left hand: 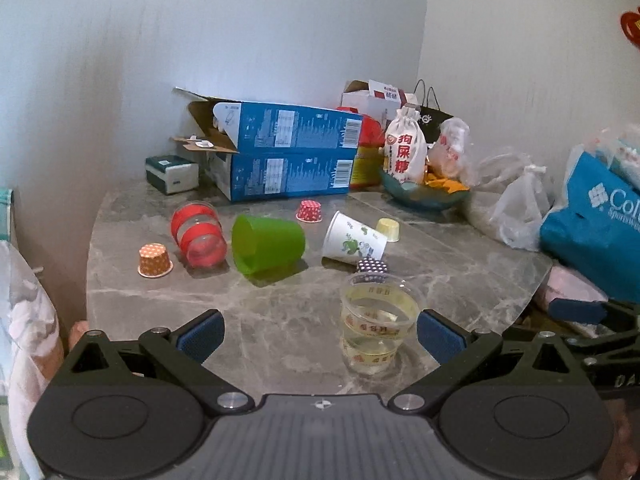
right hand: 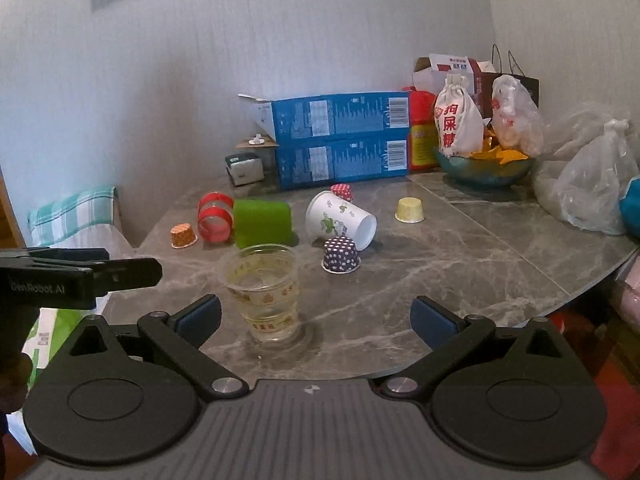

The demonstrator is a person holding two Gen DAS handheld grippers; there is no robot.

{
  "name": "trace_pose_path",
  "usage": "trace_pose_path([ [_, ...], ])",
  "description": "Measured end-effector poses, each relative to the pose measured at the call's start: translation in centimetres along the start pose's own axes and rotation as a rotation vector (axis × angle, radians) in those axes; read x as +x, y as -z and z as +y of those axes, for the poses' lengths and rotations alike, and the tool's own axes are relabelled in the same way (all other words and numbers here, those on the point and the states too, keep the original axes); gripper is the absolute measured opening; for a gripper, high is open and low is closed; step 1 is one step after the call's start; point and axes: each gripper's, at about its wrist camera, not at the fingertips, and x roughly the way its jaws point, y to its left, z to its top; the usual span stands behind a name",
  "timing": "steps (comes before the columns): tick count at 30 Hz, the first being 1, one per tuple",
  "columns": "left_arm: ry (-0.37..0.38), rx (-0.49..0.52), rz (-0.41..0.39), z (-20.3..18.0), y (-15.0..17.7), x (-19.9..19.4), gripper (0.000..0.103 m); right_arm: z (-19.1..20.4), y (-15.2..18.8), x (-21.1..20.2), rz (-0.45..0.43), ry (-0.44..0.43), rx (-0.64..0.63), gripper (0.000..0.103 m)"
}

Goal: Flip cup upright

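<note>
A clear plastic cup (left hand: 376, 320) with yellow print stands upright near the table's front edge; it also shows in the right wrist view (right hand: 266, 292). Behind it, lying on their sides, are a green cup (left hand: 268, 244), a red-banded clear cup (left hand: 198, 236) and a white paper cup (left hand: 354, 238) with green print. My left gripper (left hand: 320, 334) is open and empty, its fingers either side of the clear cup but short of it. My right gripper (right hand: 316, 316) is open and empty, just right of that cup.
Small cupcake liners sit upside down: orange (left hand: 154, 260), red (left hand: 309, 211), yellow (left hand: 389, 229), dark dotted (right hand: 341, 254). Two blue boxes (left hand: 288, 160), a white cloth bag (left hand: 405, 150), a bowl (right hand: 486, 170) and plastic bags (right hand: 592, 192) crowd the back and right of the marble table (left hand: 460, 276).
</note>
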Motion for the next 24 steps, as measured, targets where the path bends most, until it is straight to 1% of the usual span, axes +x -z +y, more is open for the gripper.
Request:
trace_pose_path([
  [2, 0.011, -0.010, 0.008, -0.3, -0.2, 0.0, 0.103, -0.3, -0.2, 0.0, -0.002, 0.000, -0.009, 0.102],
  [7, 0.004, 0.001, 0.034, -1.0, -0.4, 0.4, 0.103, -0.6, -0.6, -0.1, 0.021, -0.038, -0.017, 0.102],
  [10, 0.005, -0.004, 0.044, -1.2, -0.3, 0.4, 0.103, -0.7, -0.6, -0.2, 0.020, -0.042, -0.012, 0.102],
  [14, 0.003, -0.005, 0.046, -1.2, -0.3, 0.3, 0.103, -0.9, -0.6, -0.5, 0.021, -0.069, -0.006, 0.102],
  [24, 0.006, -0.010, 0.054, -1.1, -0.2, 0.1, 0.103, -1.0, -0.7, -0.8, 0.015, -0.092, -0.007, 0.102],
])
